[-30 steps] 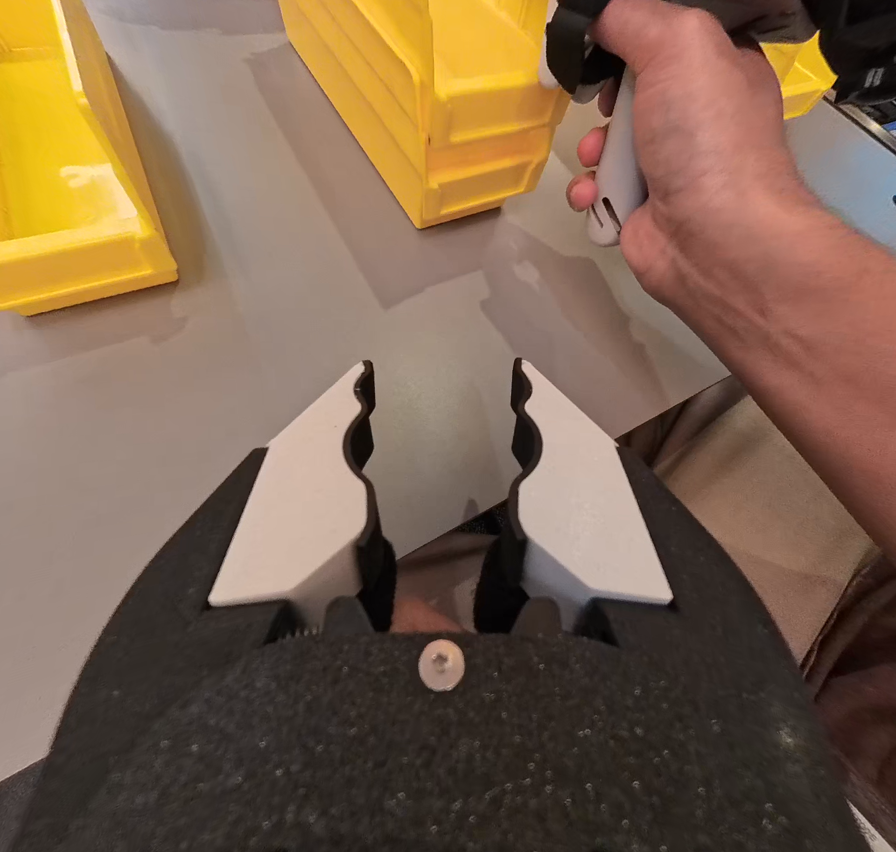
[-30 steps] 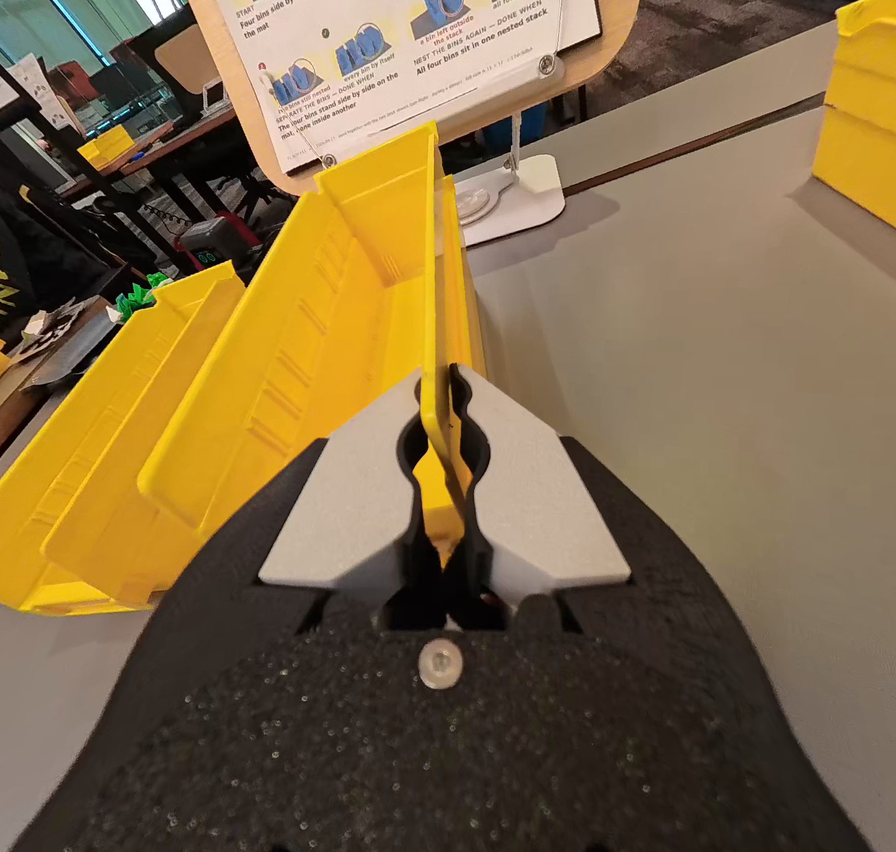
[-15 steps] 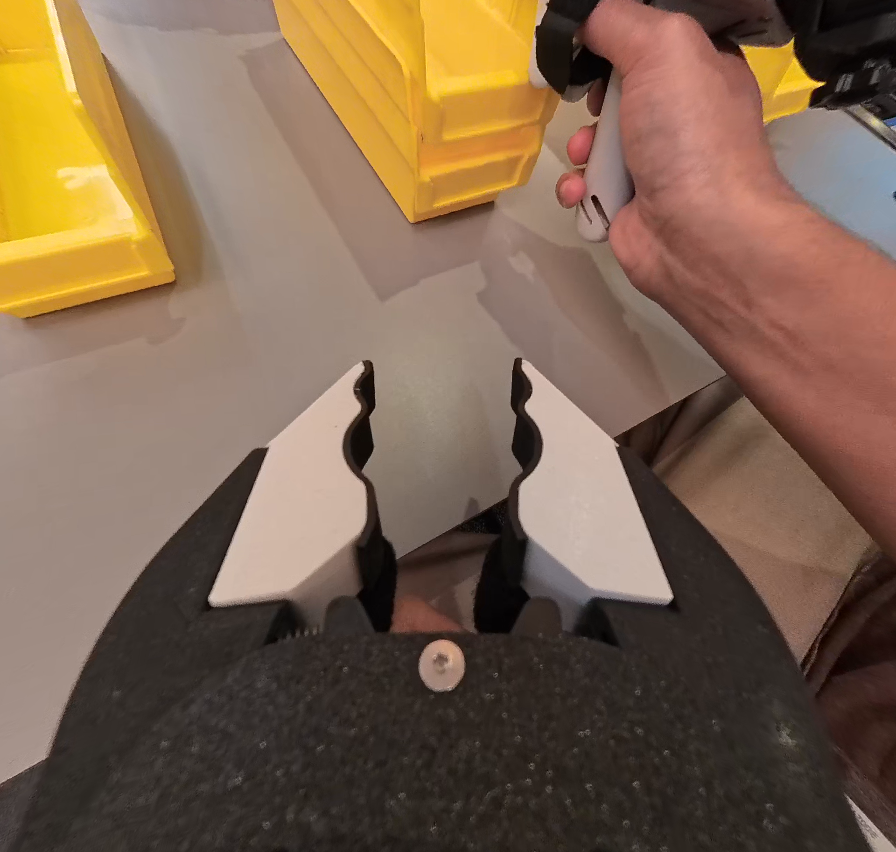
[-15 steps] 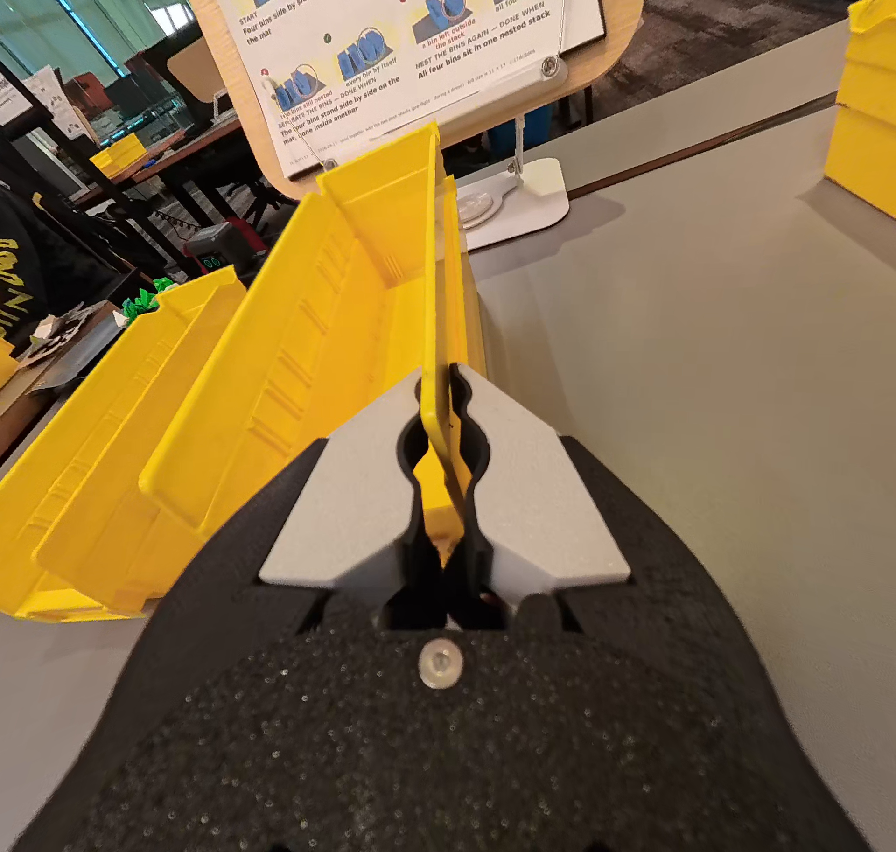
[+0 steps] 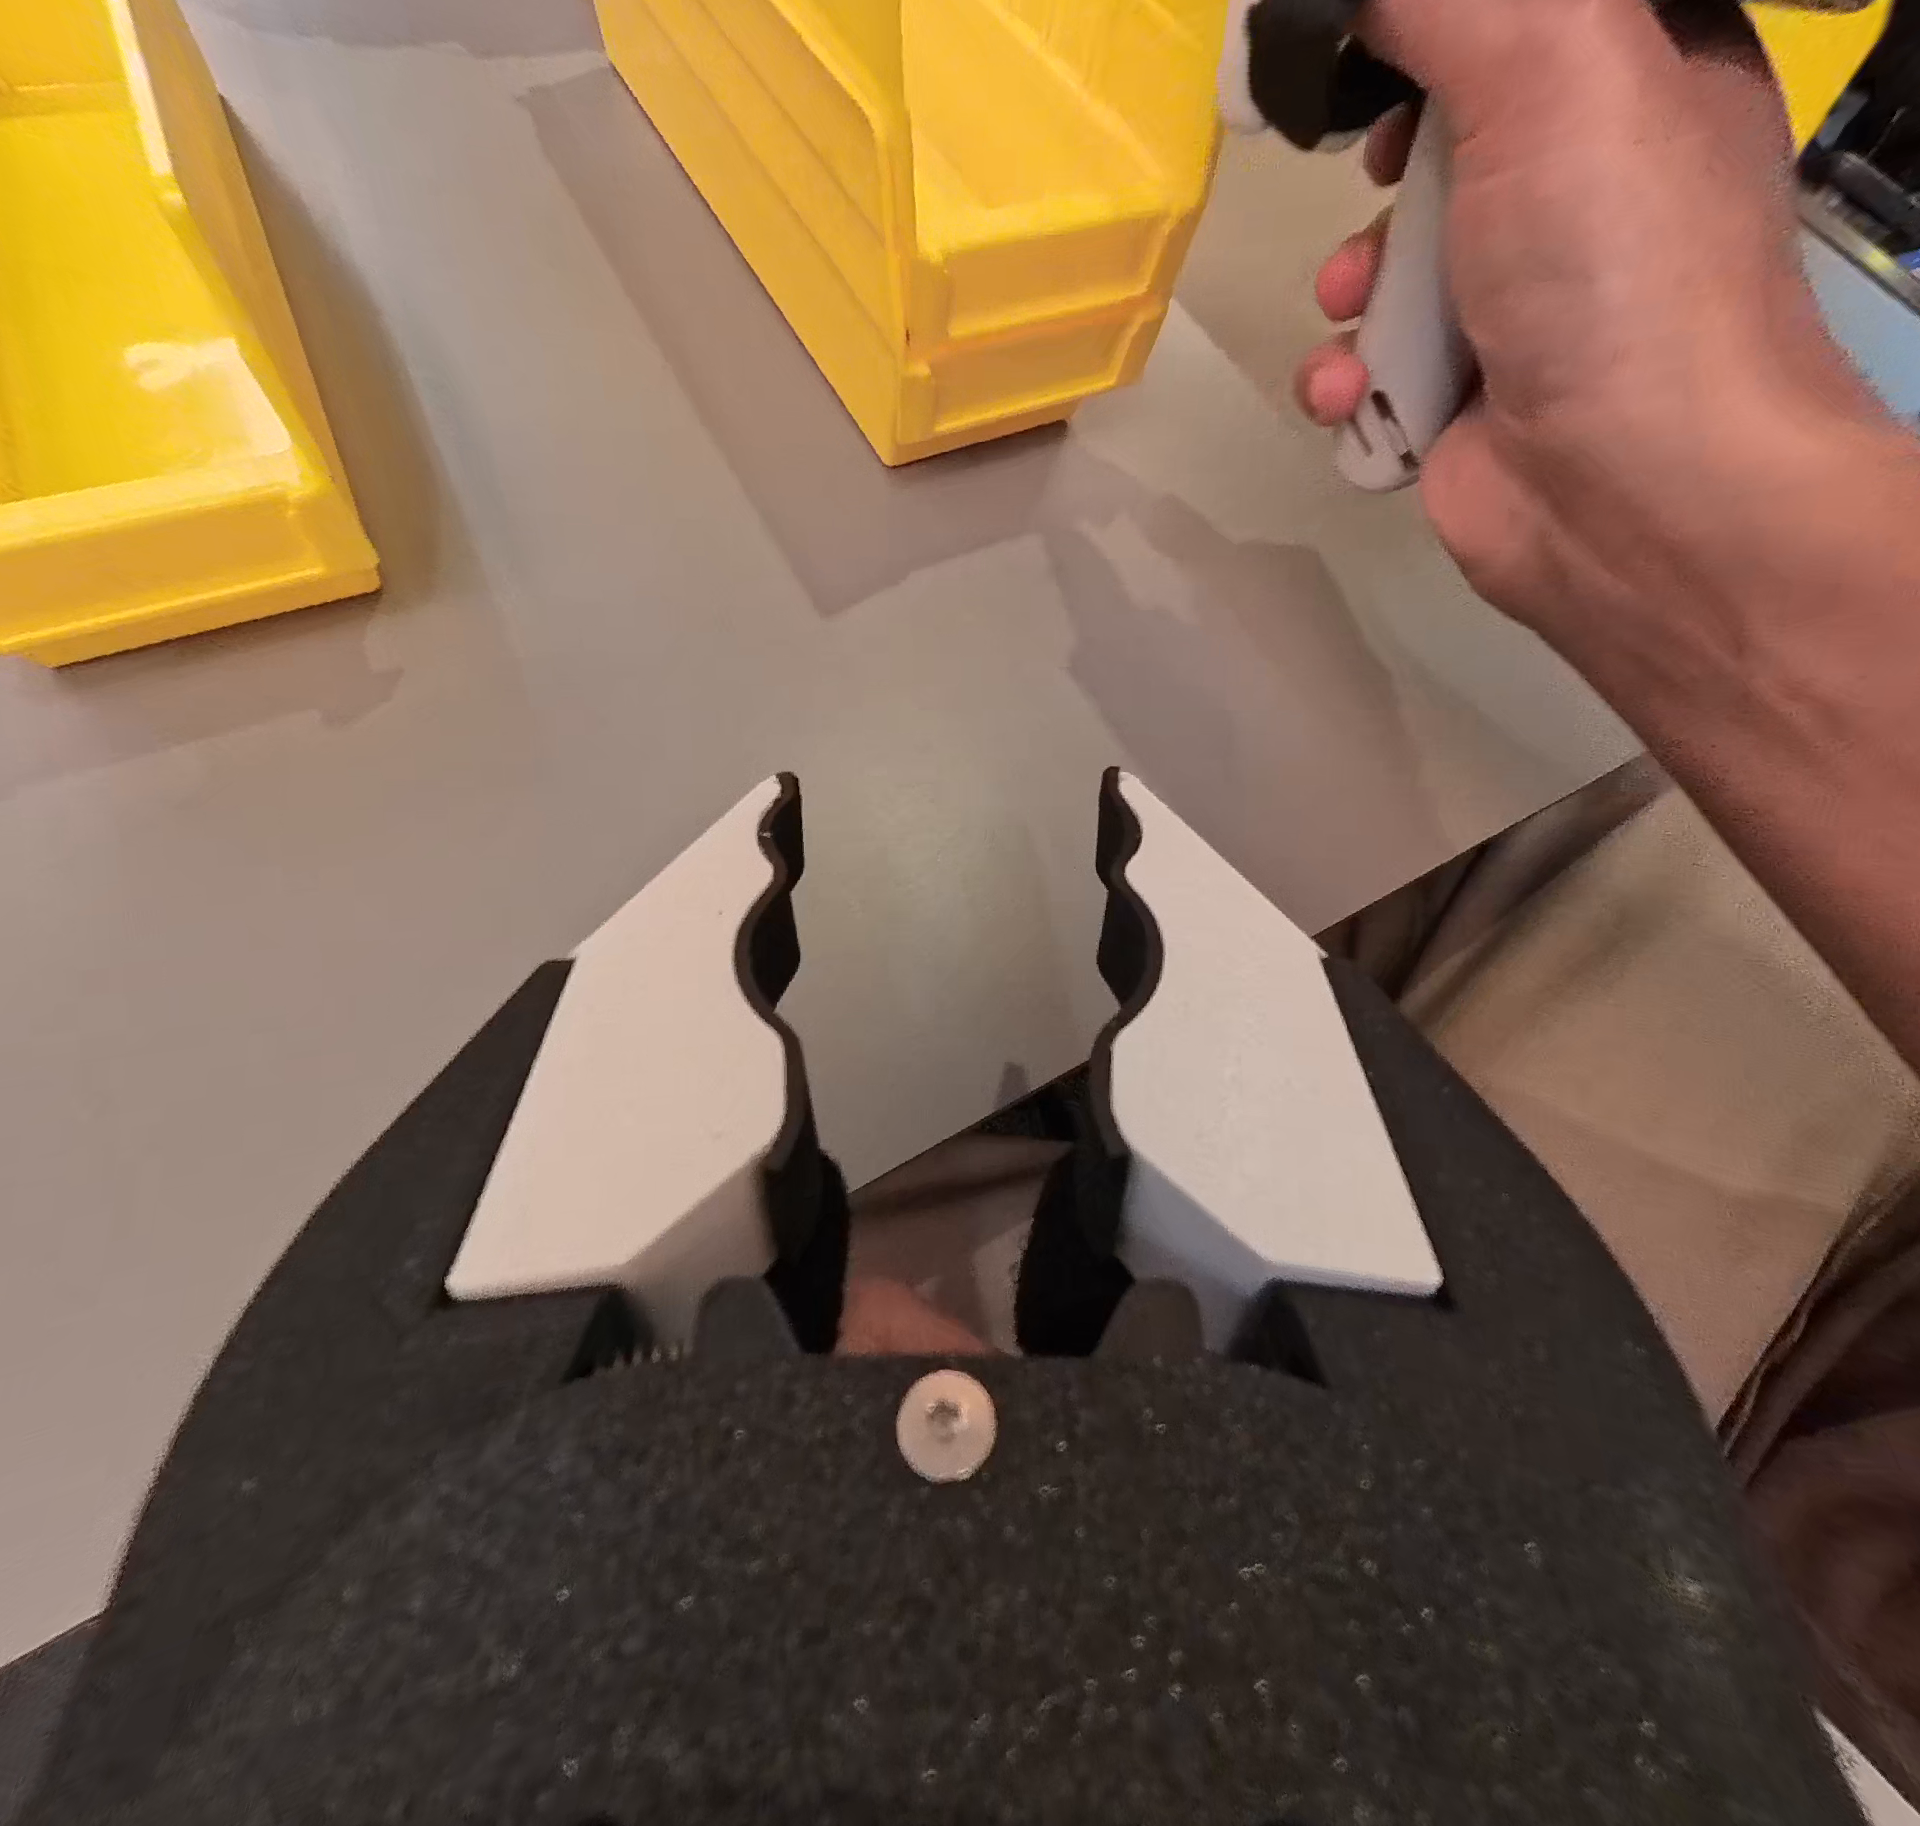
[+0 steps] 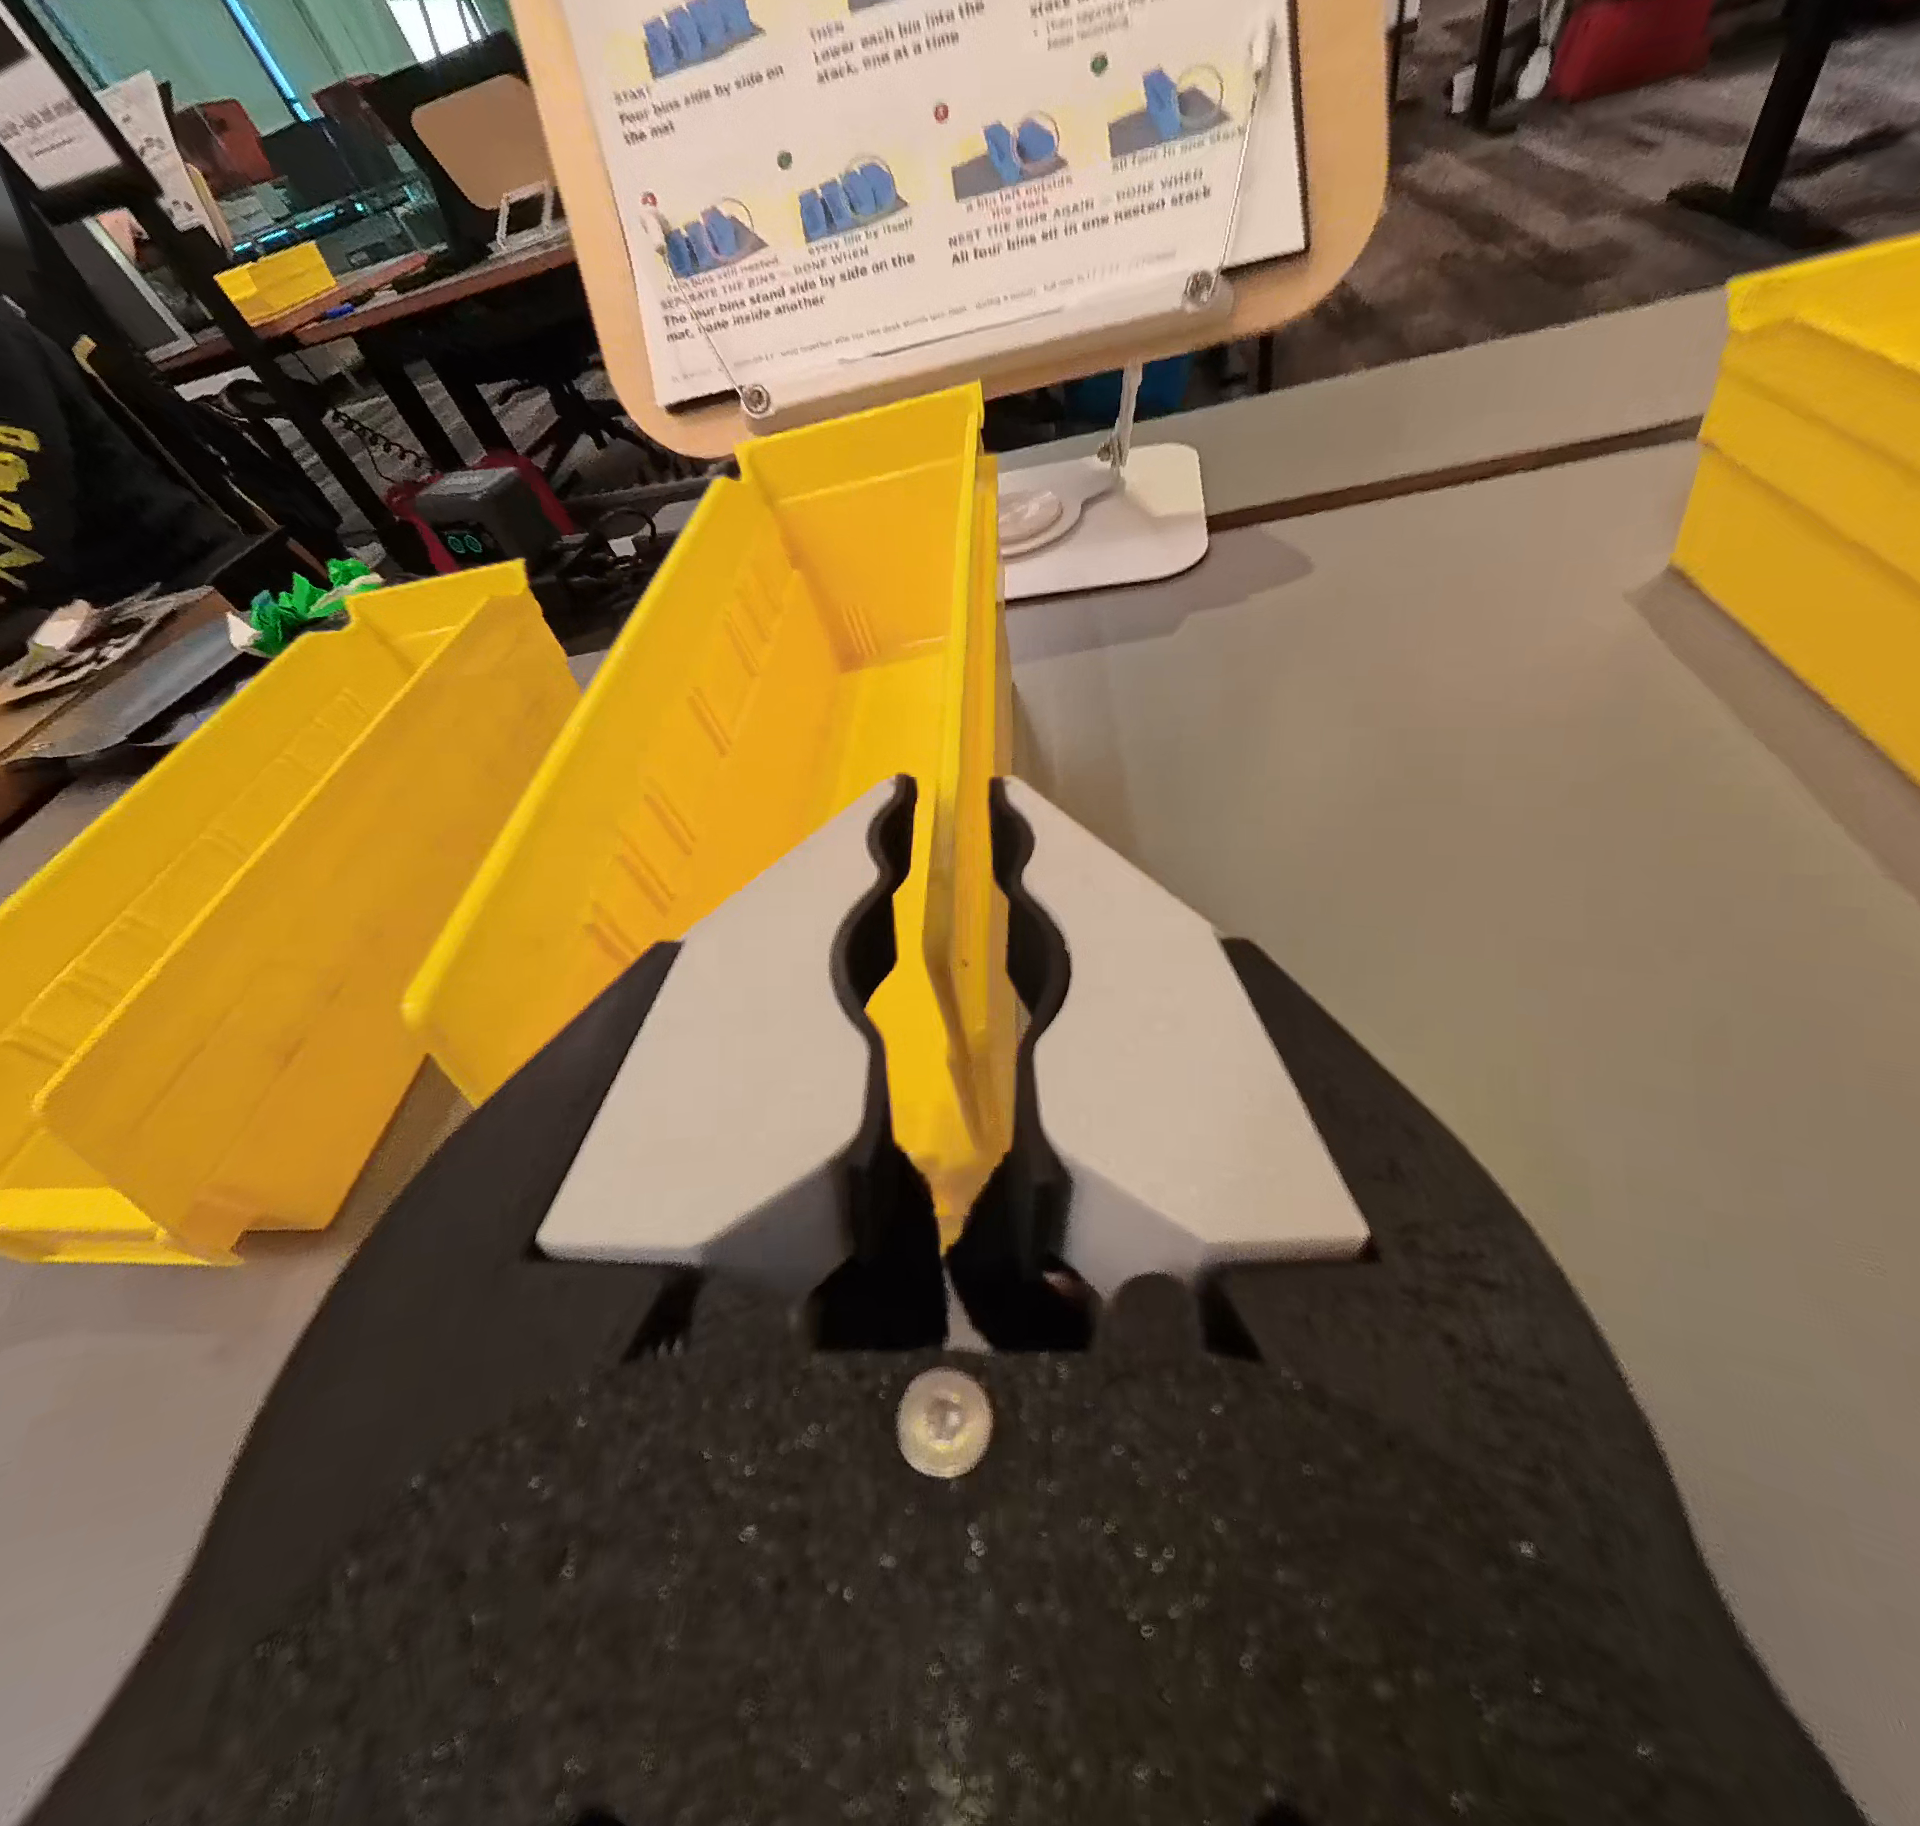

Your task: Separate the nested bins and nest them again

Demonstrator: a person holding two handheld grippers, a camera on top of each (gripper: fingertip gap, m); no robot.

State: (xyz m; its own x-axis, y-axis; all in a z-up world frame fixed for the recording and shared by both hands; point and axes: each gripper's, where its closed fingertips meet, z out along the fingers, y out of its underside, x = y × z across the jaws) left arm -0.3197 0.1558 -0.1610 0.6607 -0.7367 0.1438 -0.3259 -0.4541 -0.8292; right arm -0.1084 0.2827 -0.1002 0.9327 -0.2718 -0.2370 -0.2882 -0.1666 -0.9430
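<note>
Table (image 6: 1455,841): bin wall (image 6: 961,945) between right gripper (image 6: 951,800) fingers

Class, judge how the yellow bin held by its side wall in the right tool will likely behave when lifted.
The yellow bin is gripped on one thin wall, so it probably hangs tilted. Moulded plastic looks stiff yet light. The right tool grips off-centre, so the long bin may swing.

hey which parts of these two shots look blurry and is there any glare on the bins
Left wrist view: the hand is motion-blurred, and a bright glare patch sits inside the left yellow bin. Right wrist view: the instruction board is soft, edges bowed by the wide lens.
</note>
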